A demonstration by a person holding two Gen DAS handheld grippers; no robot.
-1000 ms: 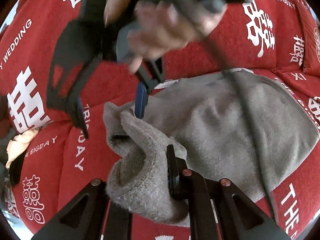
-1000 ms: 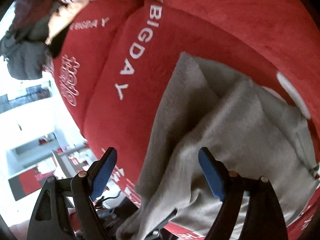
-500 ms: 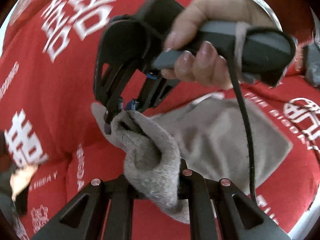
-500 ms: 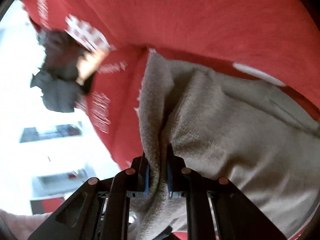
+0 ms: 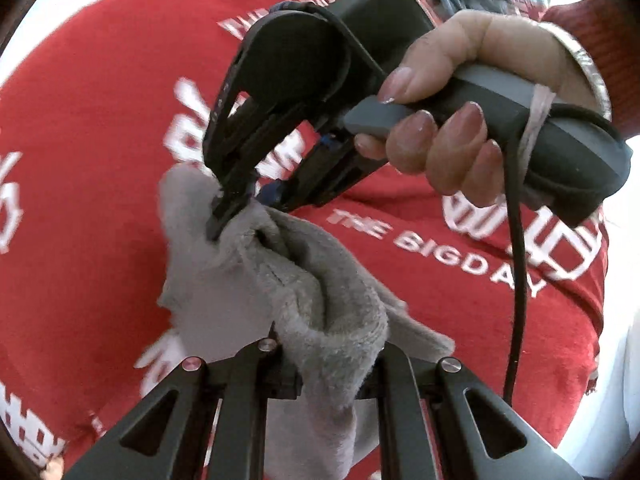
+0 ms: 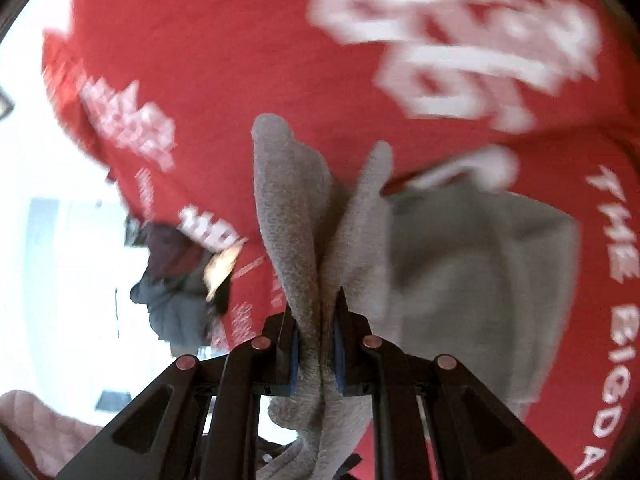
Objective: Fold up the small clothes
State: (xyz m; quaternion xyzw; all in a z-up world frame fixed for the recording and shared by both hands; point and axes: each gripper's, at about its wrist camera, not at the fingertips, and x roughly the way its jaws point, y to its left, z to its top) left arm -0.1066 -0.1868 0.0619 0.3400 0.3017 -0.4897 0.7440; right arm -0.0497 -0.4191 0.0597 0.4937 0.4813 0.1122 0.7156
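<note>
A grey fleece garment (image 5: pixel 304 280) hangs bunched between my two grippers above a red sofa cover (image 5: pixel 80 160) printed with white lettering. My left gripper (image 5: pixel 332 360) is shut on one thick fold of it at the bottom of the left wrist view. Higher up in that view a hand (image 5: pixel 440 128) holds my right gripper (image 5: pixel 244 210), whose tips pinch another edge of the cloth. In the right wrist view the right gripper (image 6: pixel 316 344) is shut on a doubled fold, and the rest of the garment (image 6: pixel 480 272) sags to the right over the cover (image 6: pixel 240 40).
A dark pile of clothes (image 6: pixel 176 280) lies at the sofa's edge on the left of the right wrist view. A pink quilted cloth (image 6: pixel 32 432) shows at the bottom left. A black cable (image 5: pixel 516 240) trails from the right gripper's handle.
The right gripper went from open over the garment's edge to shut on it. Both grippers then rose and swung across the sofa, lifting the garment off the cushion.
</note>
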